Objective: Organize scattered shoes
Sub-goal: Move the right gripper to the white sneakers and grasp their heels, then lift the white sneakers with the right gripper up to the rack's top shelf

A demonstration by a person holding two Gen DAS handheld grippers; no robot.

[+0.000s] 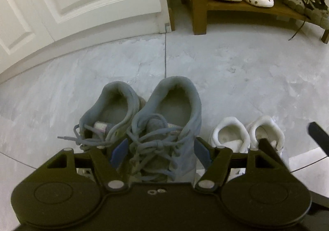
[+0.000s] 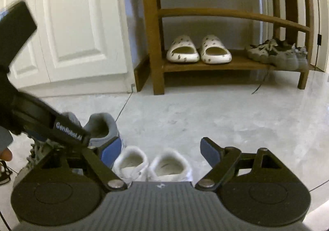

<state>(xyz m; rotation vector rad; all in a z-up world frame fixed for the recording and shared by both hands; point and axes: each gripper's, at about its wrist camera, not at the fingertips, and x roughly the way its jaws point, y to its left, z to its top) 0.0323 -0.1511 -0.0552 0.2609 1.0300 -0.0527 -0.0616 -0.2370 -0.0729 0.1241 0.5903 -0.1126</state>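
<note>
Left gripper (image 1: 160, 149) spread wide around right grey sneaker (image 1: 168, 120), pads not clearly touching; its mate (image 1: 109, 111) just beside. Right gripper (image 2: 161, 151) wide open, empty, over white shoes (image 2: 152, 165) on floor (image 2: 205, 120). Rack (image 2: 226, 66): slippers (image 2: 198, 50) and sneakers (image 2: 279, 54) on bottom shelf.

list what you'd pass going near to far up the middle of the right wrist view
tongs → white shoes → bare grey floor → heart-print slides on the wooden rack's bottom shelf → empty upper shelf
</note>
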